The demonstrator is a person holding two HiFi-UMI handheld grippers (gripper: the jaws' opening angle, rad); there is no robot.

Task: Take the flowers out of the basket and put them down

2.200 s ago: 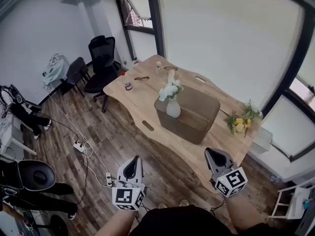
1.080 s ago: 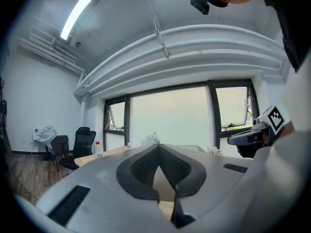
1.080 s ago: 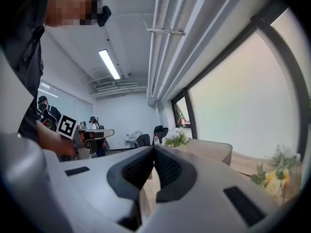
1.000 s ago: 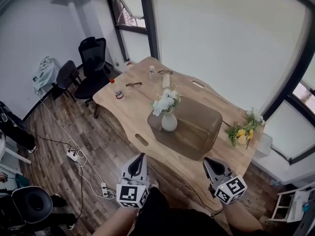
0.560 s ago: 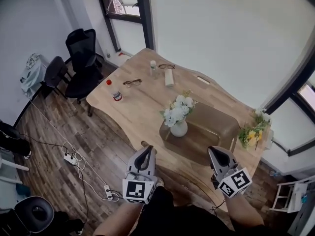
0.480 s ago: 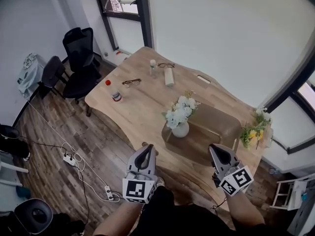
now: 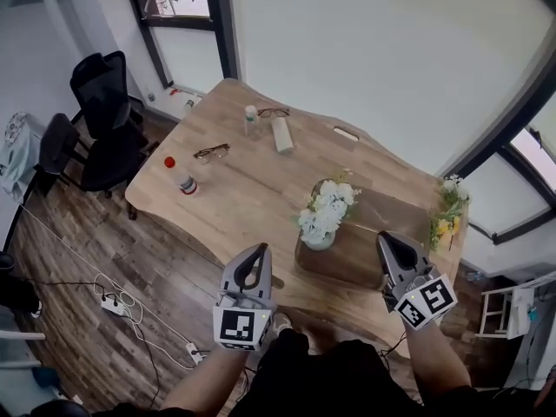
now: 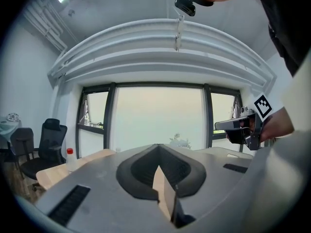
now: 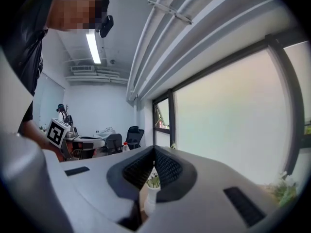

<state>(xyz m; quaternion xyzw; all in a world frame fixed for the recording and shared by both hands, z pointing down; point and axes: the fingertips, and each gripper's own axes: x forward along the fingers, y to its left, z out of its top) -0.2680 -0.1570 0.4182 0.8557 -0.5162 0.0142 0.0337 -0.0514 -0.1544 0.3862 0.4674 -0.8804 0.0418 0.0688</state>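
I have drawn up to the table (image 7: 243,181); flowers (image 7: 328,208) now centre frame, untaken. Left gripper (image 7: 258,250) and right gripper (image 7: 386,237) both pinched closed, empty.

Wooden table (image 7: 243,189), plank floor (image 7: 87,250), black chairs (image 7: 100,85)

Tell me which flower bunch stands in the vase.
The white bunch, mid-table at the brown mat's edge; the yellow bunch sits at the table's right edge.

Bright daylight floods through the windows (image 8: 155,115), seemingly overexposed, while fisheye distortion bends the dark-cornered edges.
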